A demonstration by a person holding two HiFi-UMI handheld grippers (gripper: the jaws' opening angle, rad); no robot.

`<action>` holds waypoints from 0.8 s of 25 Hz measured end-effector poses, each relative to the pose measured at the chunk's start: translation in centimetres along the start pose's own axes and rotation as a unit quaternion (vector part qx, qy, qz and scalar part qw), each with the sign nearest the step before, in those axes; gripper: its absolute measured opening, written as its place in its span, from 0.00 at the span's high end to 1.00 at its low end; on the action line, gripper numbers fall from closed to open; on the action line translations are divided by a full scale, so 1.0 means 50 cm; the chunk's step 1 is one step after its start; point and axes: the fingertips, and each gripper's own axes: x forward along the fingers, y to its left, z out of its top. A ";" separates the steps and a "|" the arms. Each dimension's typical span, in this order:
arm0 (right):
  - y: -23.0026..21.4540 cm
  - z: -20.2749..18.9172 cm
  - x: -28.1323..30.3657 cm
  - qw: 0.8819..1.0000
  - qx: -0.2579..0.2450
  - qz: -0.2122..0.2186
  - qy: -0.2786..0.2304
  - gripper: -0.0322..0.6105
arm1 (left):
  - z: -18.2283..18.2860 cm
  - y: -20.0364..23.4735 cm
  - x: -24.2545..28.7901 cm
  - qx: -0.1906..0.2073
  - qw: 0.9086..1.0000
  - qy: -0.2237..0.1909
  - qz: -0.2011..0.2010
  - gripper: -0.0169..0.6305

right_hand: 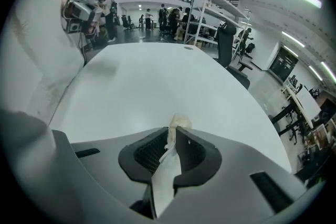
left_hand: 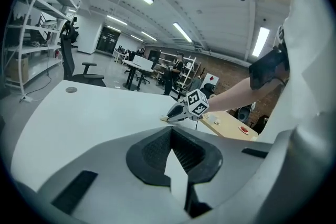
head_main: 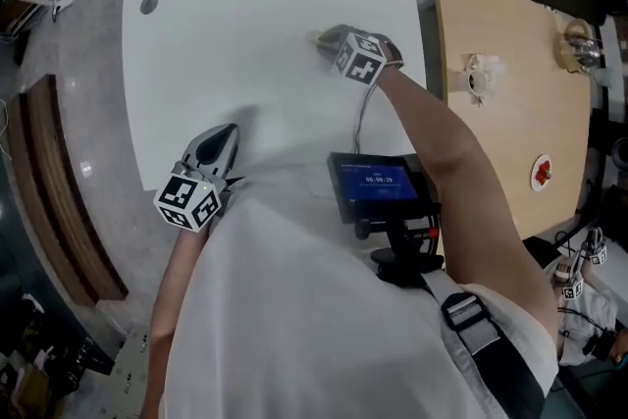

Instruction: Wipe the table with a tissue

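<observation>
The white table [head_main: 255, 25] fills the head view. My right gripper [head_main: 332, 40] reaches over its far right part, shut on a crumpled pale tissue [head_main: 321, 38] that rests against the tabletop. In the right gripper view the tissue [right_hand: 178, 123] bulges out past the closed jaw tips of the right gripper [right_hand: 172, 136]. My left gripper [head_main: 225, 134] hovers over the table's near edge, jaws shut with nothing between them. In the left gripper view the left gripper [left_hand: 171, 135] points toward the right gripper [left_hand: 178, 112] and the tissue [left_hand: 164, 119].
A wooden table [head_main: 510, 113] adjoins at the right, carrying a crumpled white wad [head_main: 481, 74], a red-marked disc [head_main: 542, 172] and a glass object [head_main: 579, 44]. A screen device [head_main: 378, 186] hangs at the person's chest. A round grommet [head_main: 148, 4] marks the white table's far left corner.
</observation>
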 end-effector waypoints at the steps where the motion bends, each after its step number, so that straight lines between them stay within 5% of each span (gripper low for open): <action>1: 0.008 0.005 -0.009 1.000 0.009 0.004 -0.007 0.87 | -0.001 -0.002 0.001 0.001 1.000 -0.002 -0.002 0.96; 8: 0.069 0.082 -0.129 0.982 0.149 -0.015 -0.112 0.87 | -0.006 -0.003 -0.021 0.008 1.000 -0.013 -0.027 0.96; 13: 0.096 0.135 -0.222 0.945 0.246 -0.056 -0.206 0.87 | -0.006 0.011 -0.042 0.016 0.999 -0.026 -0.041 0.96; 20: 0.188 0.179 -0.293 0.903 0.314 -0.095 -0.276 0.87 | -0.009 0.032 -0.083 0.022 0.998 -0.030 -0.054 0.96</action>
